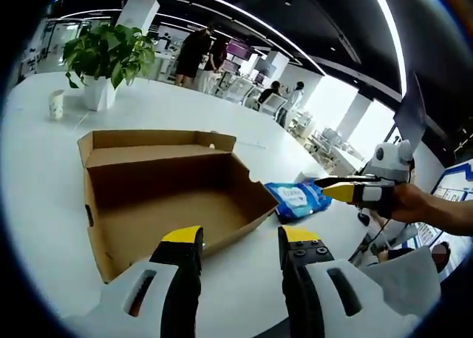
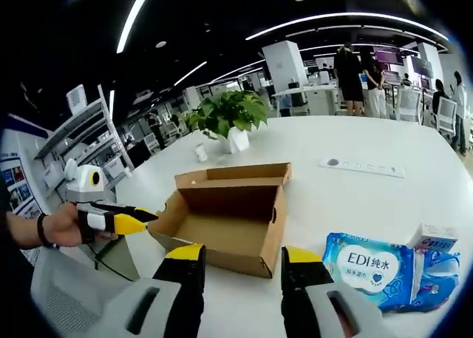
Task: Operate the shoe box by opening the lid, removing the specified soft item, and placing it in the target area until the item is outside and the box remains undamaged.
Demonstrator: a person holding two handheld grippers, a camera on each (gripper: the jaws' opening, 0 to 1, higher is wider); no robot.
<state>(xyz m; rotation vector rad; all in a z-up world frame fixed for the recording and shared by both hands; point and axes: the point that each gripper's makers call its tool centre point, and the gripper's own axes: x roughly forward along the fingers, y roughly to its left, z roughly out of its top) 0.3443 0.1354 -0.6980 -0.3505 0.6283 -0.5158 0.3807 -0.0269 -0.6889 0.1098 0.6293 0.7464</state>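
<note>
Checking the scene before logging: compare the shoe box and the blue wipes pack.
The shoe box is plain brown cardboard, open and empty; the wipes pack is glossy blue, printed and soft. The shoe box is much larger than the wipes pack. Both rest on the white table, side by side.

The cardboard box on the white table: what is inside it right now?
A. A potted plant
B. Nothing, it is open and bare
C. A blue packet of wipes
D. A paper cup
B. The cardboard box stands open with its brown floor bare, while the blue packet lies on the white table beside it, outside the box.
</note>
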